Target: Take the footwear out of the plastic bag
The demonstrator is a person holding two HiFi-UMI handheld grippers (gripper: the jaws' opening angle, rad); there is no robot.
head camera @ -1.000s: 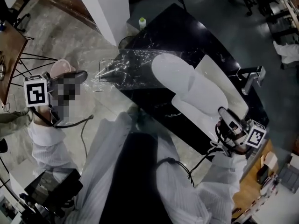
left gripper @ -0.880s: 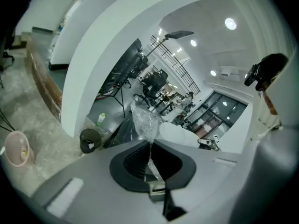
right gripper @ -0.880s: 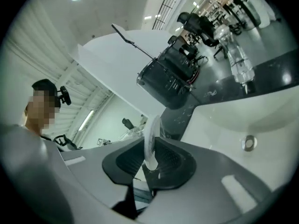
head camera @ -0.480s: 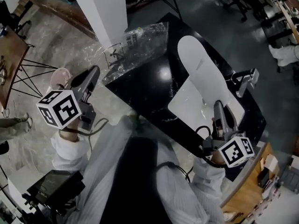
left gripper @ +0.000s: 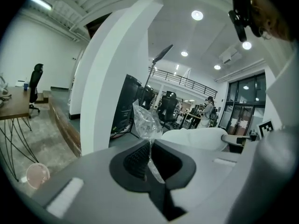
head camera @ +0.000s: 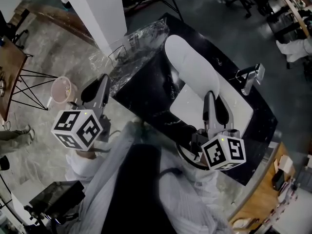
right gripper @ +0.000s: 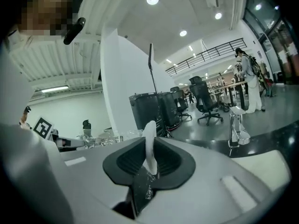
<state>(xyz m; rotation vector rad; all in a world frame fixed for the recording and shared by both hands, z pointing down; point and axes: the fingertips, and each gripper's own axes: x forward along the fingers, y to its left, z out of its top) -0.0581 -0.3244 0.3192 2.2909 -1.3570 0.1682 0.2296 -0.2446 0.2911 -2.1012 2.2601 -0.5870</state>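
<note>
A long white slipper [head camera: 189,65] lies over the black marble table [head camera: 146,99], outside the clear plastic bag [head camera: 139,38]. My right gripper [head camera: 210,99] grips its near edge. In the right gripper view its jaws [right gripper: 150,149] are closing, with the pads pressed on the thin white slipper edge [right gripper: 149,134]. A second flat white piece [head camera: 192,106] lies under that gripper. My left gripper [head camera: 102,82] is shut on a corner of the crumpled bag [left gripper: 145,121] at the table's left corner. The slipper [left gripper: 198,137] shows to the right beyond it.
A white pillar [head camera: 92,9] stands just behind the bag. A chrome tap [head camera: 248,77] rises at the table's far right. A pink bucket [head camera: 62,89] sits on the floor at left, near a wooden table [head camera: 9,57] with thin black legs.
The bag, which stretched from the slippers a second ago, now lies bunched at the table's left corner. Both grippers have swung inward, the right one carrying the slipper leftward.
</note>
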